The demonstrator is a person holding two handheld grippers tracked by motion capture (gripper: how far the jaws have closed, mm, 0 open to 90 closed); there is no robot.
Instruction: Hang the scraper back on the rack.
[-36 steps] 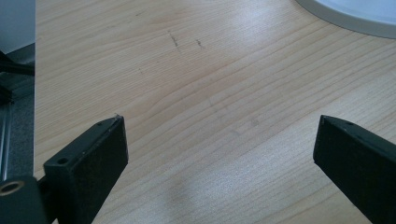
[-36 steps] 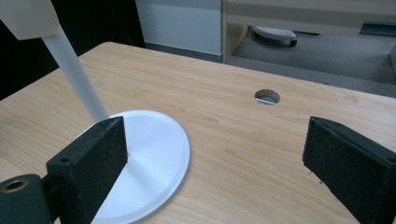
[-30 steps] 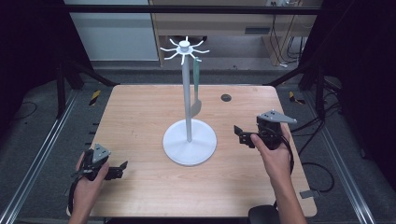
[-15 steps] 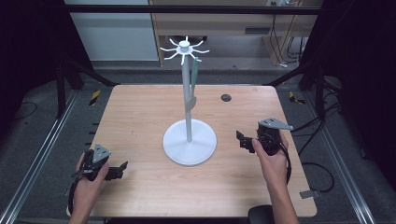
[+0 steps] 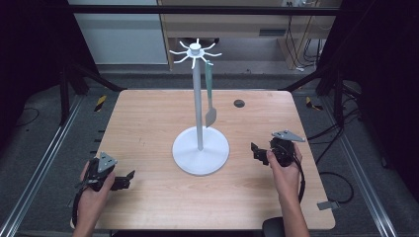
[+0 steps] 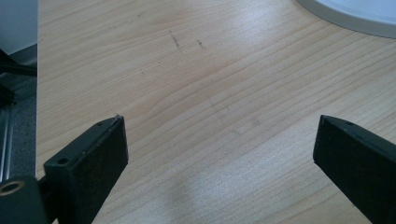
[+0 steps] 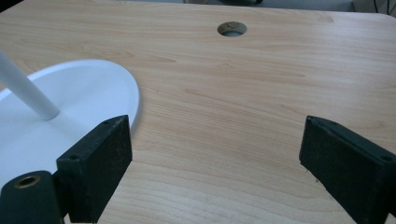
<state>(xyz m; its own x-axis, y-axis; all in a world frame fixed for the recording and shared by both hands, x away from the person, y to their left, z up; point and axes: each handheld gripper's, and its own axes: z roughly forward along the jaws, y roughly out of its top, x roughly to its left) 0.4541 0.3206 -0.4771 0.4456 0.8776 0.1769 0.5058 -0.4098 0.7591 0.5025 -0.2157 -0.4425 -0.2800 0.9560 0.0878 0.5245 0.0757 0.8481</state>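
While both forearms rest low, left claw (image 5: 129, 175) wide, right claw (image 5: 254, 150) wide beside white stand (image 5: 200, 148)

The stand (image 5: 200, 148) is plain white, and a grey-green utensil (image 5: 209, 94) hangs from it. The table (image 5: 148, 123) is pale wood grain, both grippers' jaws black.

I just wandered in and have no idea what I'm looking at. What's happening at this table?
A person sits at a wooden table holding a claw in each hand. The left claw and the right claw are both open and empty, low over the tabletop. Between them stands a white stand with hooks on top, and a green spatula hangs from one hook. Nothing is being gripped right now.
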